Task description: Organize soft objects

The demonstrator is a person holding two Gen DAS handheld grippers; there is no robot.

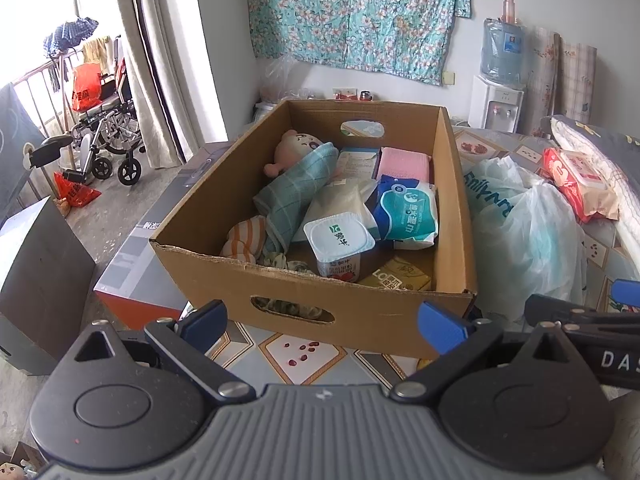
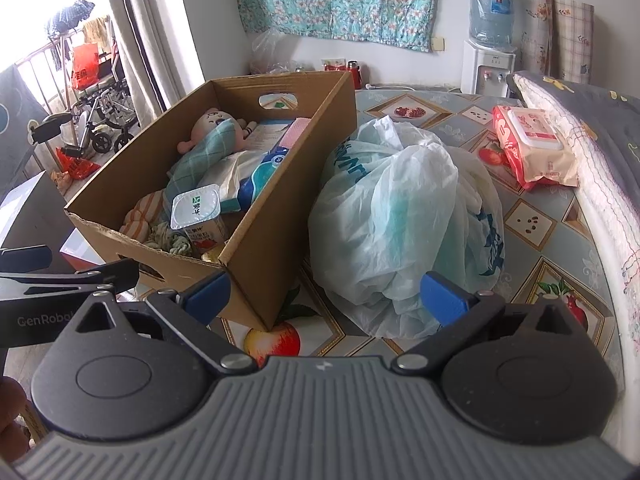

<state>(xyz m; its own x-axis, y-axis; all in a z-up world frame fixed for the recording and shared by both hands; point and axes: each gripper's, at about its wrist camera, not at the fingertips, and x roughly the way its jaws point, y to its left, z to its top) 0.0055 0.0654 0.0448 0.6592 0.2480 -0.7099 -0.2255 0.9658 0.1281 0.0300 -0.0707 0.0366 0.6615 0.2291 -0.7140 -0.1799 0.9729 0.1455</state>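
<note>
Both claws, left claw and right claw, are held spread and empty before a cardboard box of soft items; the upright yogurt cup could be toppled by a careless reach.

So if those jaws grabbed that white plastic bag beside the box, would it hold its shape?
Probably not: the white plastic bag looks thin and crumpled, so it would likely sag. Its glossy film may slip. It seems loosely stuffed, probably light.

Upper centre we see a floral cloth on the white wall; a water dispenser stands right, a wheelchair in daylight left.
</note>
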